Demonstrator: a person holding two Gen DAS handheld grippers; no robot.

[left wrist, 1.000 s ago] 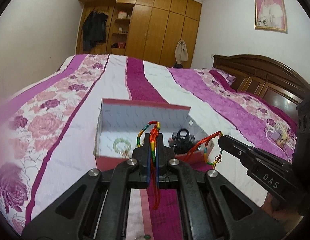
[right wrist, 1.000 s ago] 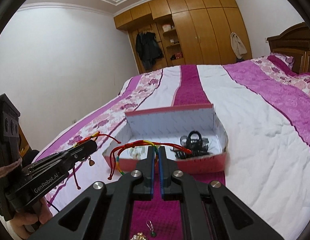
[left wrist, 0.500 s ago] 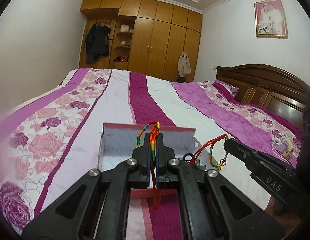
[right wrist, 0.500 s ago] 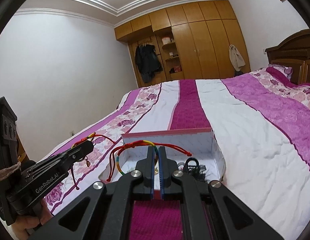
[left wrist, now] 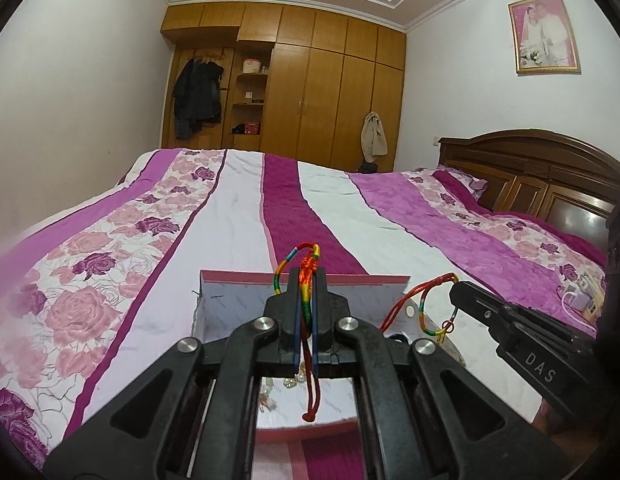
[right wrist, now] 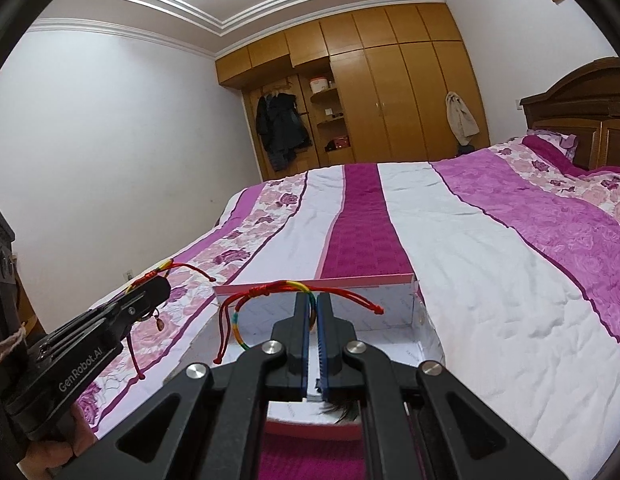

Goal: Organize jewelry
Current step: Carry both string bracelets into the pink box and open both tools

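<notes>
My left gripper (left wrist: 306, 276) is shut on a rainbow cord bracelet (left wrist: 308, 270) with red tails, held over the open pink box (left wrist: 238, 296). My right gripper (right wrist: 314, 300) is shut on a second rainbow cord bracelet (right wrist: 270, 290), also over the box (right wrist: 390, 284). Each gripper shows in the other view: the right one (left wrist: 458, 292) with its bracelet (left wrist: 426, 312), the left one (right wrist: 158, 288) with its bracelet (right wrist: 166, 268). The box floor holds small pale jewelry (left wrist: 294, 380) and a dark item (right wrist: 342, 408), mostly hidden by the grippers.
The box sits on a bed with a purple and white striped floral cover (left wrist: 230, 216). A wooden headboard (left wrist: 542, 172) is at the right, a wardrobe (left wrist: 322, 80) at the far wall. Small items (left wrist: 582, 300) lie on the bed's right side.
Both grippers have moved forward and down over the box with their bracelets still clamped. The box now fills the lower view and its contents are mostly covered.
</notes>
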